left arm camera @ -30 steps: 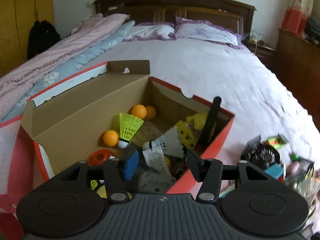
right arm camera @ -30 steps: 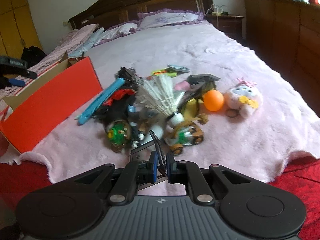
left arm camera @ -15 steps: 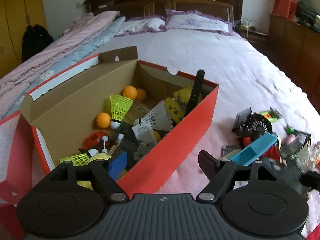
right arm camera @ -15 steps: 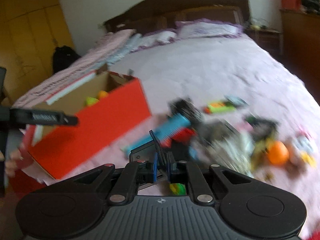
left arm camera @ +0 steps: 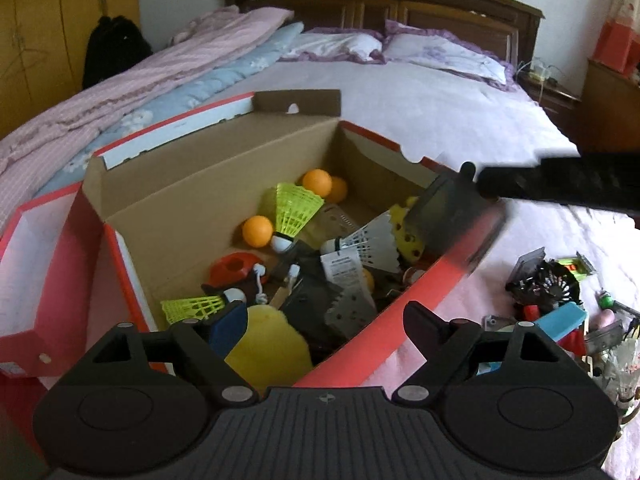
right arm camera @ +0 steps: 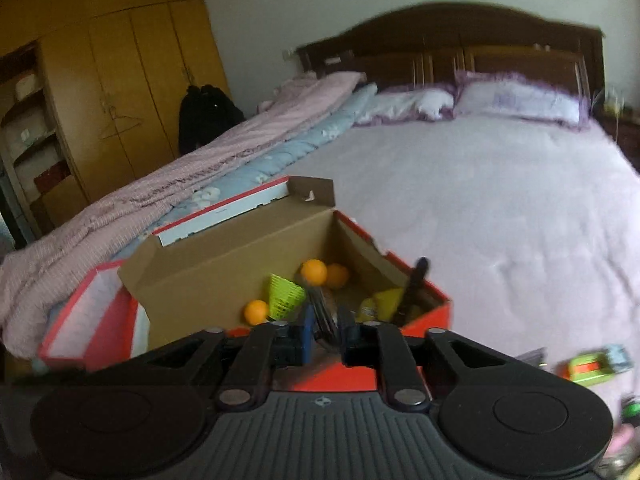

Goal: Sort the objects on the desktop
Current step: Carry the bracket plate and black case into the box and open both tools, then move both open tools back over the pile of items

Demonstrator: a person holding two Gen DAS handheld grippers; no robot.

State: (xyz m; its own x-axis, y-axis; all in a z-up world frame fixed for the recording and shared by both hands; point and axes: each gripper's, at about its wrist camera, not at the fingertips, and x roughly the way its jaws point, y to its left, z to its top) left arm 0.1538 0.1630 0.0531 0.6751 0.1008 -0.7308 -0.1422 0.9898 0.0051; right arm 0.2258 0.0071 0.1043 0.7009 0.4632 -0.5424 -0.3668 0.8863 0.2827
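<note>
An open red cardboard box (left arm camera: 192, 184) sits on the bed and holds orange balls (left arm camera: 258, 230), yellow-green shuttlecocks (left arm camera: 294, 208), a white shuttlecock (left arm camera: 366, 242) and other small items. My left gripper (left arm camera: 320, 320) is open and empty over the box's near edge. My right gripper (right arm camera: 323, 330) is shut on a thin dark flat plate (right arm camera: 322, 312). In the left wrist view that plate (left arm camera: 452, 216) hangs over the box's right wall, held by the right gripper's dark finger (left arm camera: 560, 188). The box also shows in the right wrist view (right arm camera: 224, 264).
A pile of loose objects (left arm camera: 552, 292) with a blue bar (left arm camera: 560, 320) lies on the pink blanket to the right of the box. The box lid (left arm camera: 36, 280) lies to the left. Pillows and a wooden headboard (left arm camera: 380, 4) are behind. A wardrobe (right arm camera: 100, 80) stands to the left.
My right gripper has swung left from the pile to above the box, carrying the dark plate. My left gripper has stayed open and shifted little.
</note>
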